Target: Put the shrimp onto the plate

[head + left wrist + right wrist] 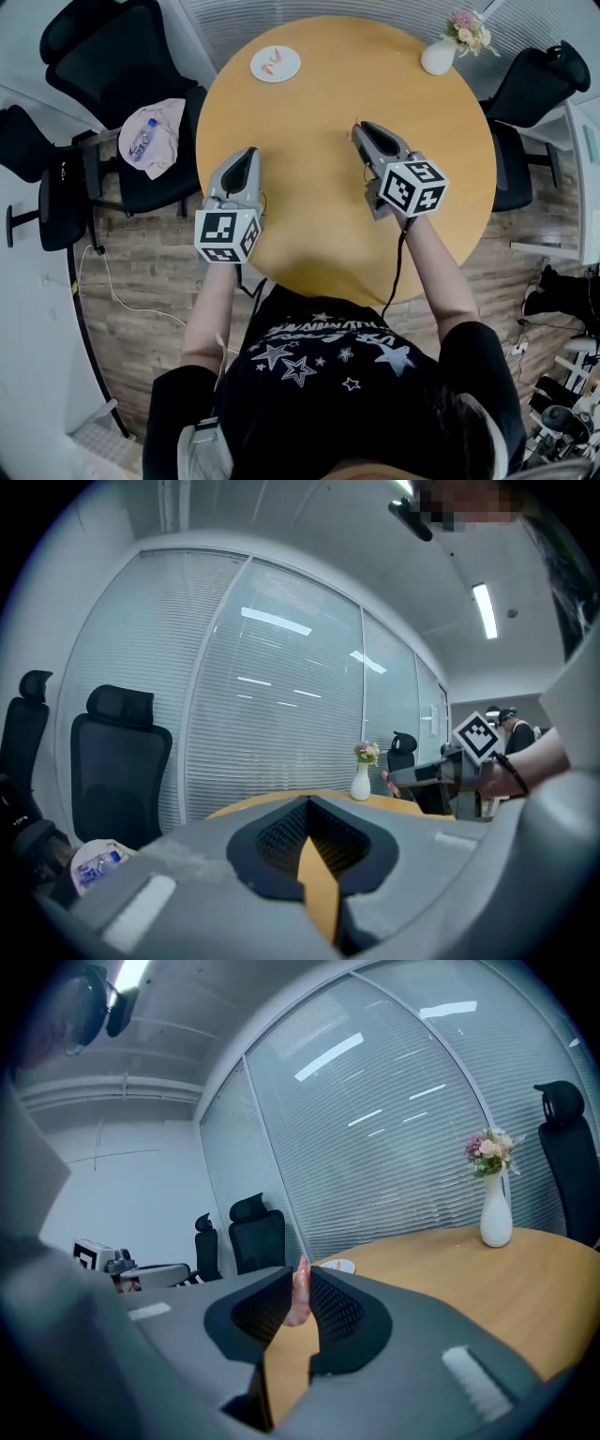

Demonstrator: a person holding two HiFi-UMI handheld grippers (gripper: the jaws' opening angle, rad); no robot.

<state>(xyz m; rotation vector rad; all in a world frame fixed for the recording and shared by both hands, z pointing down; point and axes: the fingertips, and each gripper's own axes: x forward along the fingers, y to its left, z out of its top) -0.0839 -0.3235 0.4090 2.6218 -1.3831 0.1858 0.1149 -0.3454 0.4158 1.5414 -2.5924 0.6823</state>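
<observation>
A white plate (276, 64) with pink shrimp pieces (273, 63) on it sits at the far left edge of the round wooden table (309, 216). My right gripper (360, 129) hovers over the table's middle, right of the plate and nearer to me. In the right gripper view the right gripper (298, 1281) is shut on a pink shrimp (300, 1299) that stands upright between the pads, with the plate (339, 1267) ahead of it. My left gripper (250, 153) is over the table's left side. Its jaws (309, 803) meet at the tips with nothing between them.
A white vase with flowers (441, 52) stands at the table's far right edge. Black office chairs ring the table; the one on the left holds a cloth and a water bottle (142, 139). The person's torso is against the table's near edge.
</observation>
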